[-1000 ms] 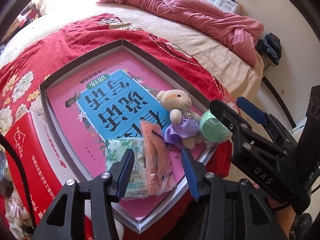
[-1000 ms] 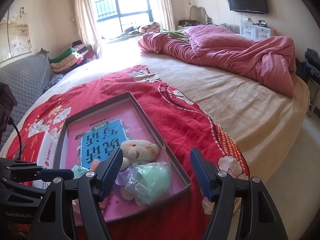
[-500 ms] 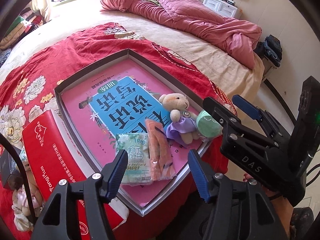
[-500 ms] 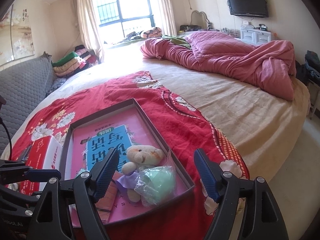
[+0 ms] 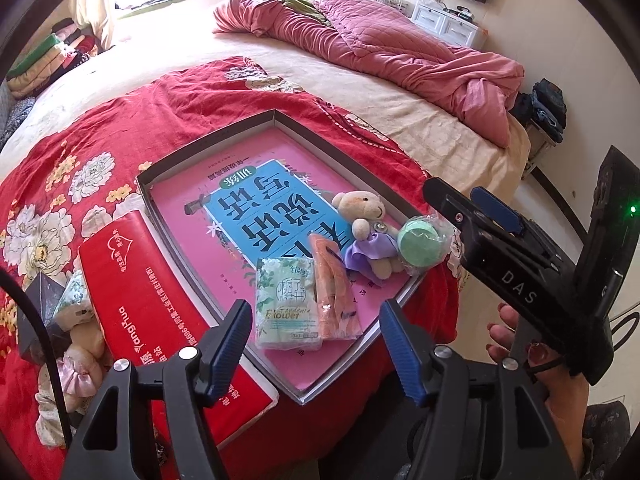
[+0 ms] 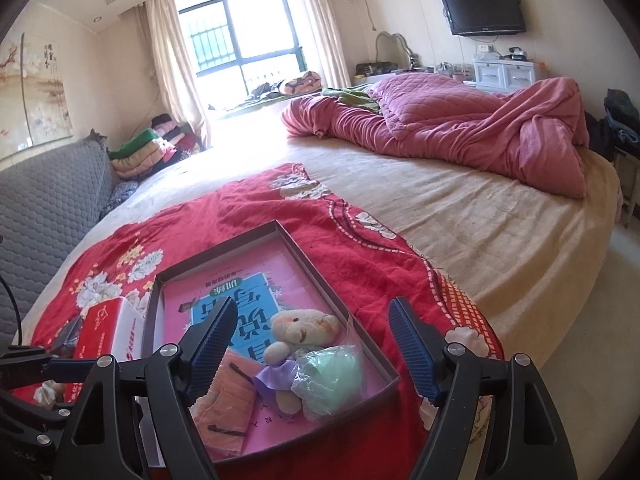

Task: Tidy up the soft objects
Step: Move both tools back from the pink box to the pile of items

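Observation:
A shallow grey box with a pink and blue lining lies on the red floral cloth on the bed. In its near end lie a tissue pack, an orange pack, a small teddy bear in a purple dress and a green ball in plastic wrap. My left gripper is open and empty, above the box's near corner. My right gripper is open and empty, held above the bear and ball; it also shows at the right of the left wrist view.
A red tissue box lies left of the grey box, with a plush toy and a dark box beside it. A pink quilt is bunched at the bed's far side. The bed edge and floor are to the right.
Both grippers have drawn back and risen from the box, which now looks smaller and farther. The objects in the box have not moved.

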{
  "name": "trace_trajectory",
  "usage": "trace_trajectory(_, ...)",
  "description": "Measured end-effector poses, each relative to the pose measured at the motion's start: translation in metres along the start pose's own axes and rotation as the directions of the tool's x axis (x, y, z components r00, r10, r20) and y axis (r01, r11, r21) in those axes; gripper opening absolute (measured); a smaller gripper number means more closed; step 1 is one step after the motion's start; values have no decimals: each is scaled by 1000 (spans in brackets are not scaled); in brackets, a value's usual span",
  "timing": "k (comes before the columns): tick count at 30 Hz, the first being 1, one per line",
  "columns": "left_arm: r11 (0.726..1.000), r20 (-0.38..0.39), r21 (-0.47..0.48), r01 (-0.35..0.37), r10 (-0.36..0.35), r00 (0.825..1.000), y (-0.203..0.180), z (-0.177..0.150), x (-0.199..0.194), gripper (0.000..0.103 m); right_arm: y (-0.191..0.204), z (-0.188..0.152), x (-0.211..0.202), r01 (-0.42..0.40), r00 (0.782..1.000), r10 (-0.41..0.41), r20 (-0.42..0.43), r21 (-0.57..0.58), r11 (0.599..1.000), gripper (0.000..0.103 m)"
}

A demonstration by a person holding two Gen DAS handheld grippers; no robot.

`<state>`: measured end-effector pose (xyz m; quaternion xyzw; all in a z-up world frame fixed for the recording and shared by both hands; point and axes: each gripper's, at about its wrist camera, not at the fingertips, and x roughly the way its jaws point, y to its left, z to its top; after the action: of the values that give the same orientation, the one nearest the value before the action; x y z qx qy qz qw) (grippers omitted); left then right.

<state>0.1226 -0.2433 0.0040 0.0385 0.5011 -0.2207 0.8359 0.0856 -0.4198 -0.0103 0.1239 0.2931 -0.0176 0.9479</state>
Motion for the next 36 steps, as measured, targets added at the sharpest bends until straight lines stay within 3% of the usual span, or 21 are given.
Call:
trace_trajectory(7,1000,19,-20,-10,10,1000,9,-5,-13,72,12,1,-8,-11,1000,11,16,-45,999,79)
trace_trajectory(12,999,20,-38,-21,22,1000,19,-15,-23,72,28,7,-21,-47,997,52,64,-78,996,79)
trace_trajectory(20,996,41,-78,-50,54,998,40,-32,-41,73,55,13,-35,-96,992,106,74,-129,987,79)
trace_trajectory(36,980,91,-173,-100,117,989,93,-51,-84,74,133,6,-57,-155,983,179,33,-361,920,79)
